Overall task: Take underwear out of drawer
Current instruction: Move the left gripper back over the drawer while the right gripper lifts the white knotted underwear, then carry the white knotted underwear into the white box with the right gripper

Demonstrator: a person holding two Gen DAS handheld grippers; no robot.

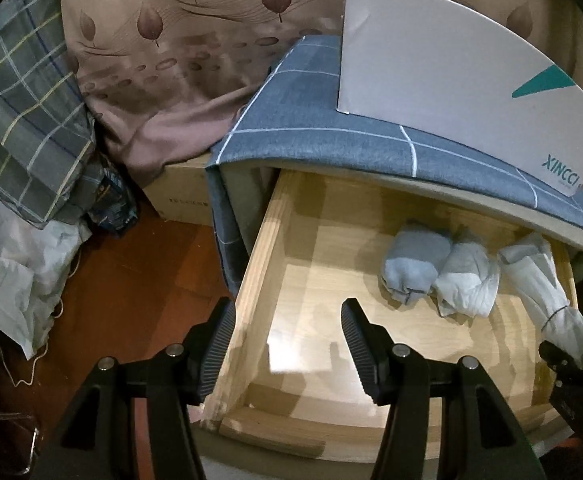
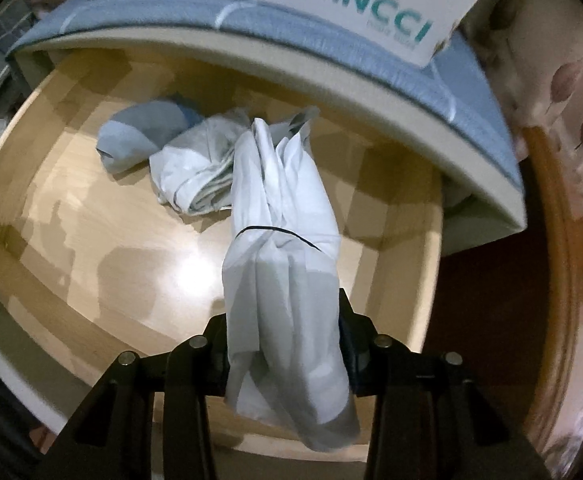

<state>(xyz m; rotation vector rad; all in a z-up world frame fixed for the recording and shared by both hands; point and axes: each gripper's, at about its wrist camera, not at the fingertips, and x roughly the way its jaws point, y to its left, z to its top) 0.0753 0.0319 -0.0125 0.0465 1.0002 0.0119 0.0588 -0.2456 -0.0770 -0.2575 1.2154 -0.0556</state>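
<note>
My right gripper is pinched on 1 white pair of underwear, squeezing the bunched fabric between both pads near its lower end so the rest stretches away toward the far side of the drawer. I judge I have taken it low and across the bundle because the cloth is soft and would slip from a grip on a loose edge. A thin dark line crosses it partway along; I cannot tell if it is a seam or a band.

My left gripper hangs spread and empty over the drawer's near left corner, its left finger outside the side wall and the other above the bare wooden floor, which keeps it out of the right one's path.

Counted: 3 rolled garments in all. 2 lie on the drawer floor at the far right, a grey-blue roll and a white-grey roll touching each other, the white pair in my grip just to their right. 1 white XINCCI box stands on the checked grey cloth covering the cabinet top.
</note>
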